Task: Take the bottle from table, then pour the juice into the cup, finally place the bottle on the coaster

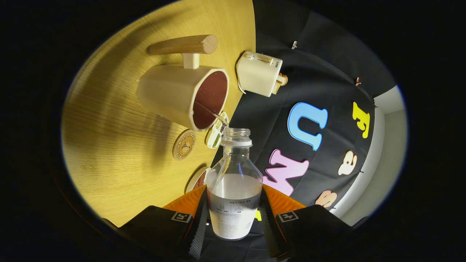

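Item: hand-held gripper (235,218). We see its two fingers closed on the lower body of the clear plastic bottle (235,189), one finger pressing each side, the bottle held firmly between them.

Item: clear plastic bottle, cap off, partly filled with pale, cloudy juice. We hold it tilted, its open neck just beside the lip of the cup, and a thin stream runs from the mouth into the cup.

Item: cream-coloured plastic cup with a dark reddish interior (185,96) and a round wooden bar handle on a short post. It stands on the light wooden round table (109,145), beyond the fingers.

Item: round cork-brown coaster with a printed emblem (184,145), lying flat on the table near the cup's rim, bare.

Item: small cream toaster with bread in its slot (259,74), beside the cup. Between coaster and bottle neck lies a small printed packet (217,131), detail unclear.

Step in hand, as we judge it: pouring. To do it well we keep the neck over the cup's opening, steepen the tilt slowly so the stream stays thin and inside the rim, and hold the grip firm so the smooth bottle does not slip. We right the bottle before carrying it to the coaster.
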{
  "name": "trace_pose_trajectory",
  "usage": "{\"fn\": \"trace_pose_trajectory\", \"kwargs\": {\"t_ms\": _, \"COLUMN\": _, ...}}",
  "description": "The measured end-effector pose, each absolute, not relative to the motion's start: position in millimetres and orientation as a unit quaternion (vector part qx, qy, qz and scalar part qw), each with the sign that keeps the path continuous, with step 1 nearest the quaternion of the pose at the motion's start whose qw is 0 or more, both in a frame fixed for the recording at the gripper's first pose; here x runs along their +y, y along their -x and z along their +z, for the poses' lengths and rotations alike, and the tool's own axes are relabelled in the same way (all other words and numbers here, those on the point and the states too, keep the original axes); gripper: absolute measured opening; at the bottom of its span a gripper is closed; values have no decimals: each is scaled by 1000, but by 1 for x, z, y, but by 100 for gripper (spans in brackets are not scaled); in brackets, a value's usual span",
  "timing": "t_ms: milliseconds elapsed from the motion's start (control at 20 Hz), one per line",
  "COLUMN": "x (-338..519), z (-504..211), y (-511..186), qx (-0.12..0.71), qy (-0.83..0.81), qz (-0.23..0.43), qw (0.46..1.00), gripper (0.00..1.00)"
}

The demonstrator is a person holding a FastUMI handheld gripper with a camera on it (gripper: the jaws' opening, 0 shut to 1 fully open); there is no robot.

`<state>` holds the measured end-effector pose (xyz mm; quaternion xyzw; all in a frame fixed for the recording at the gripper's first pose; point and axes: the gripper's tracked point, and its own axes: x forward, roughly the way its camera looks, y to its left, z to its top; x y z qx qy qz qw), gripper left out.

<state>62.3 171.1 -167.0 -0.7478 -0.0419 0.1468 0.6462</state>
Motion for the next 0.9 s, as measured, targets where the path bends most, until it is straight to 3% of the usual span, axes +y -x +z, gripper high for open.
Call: {"fn": "trace_pose_trajectory", "kwargs": {"t_ms": 900, "x": 179, "z": -161, "y": -67, "qx": -79, "qy": 776, "qz": 143, "qw": 609, "gripper": 70}}
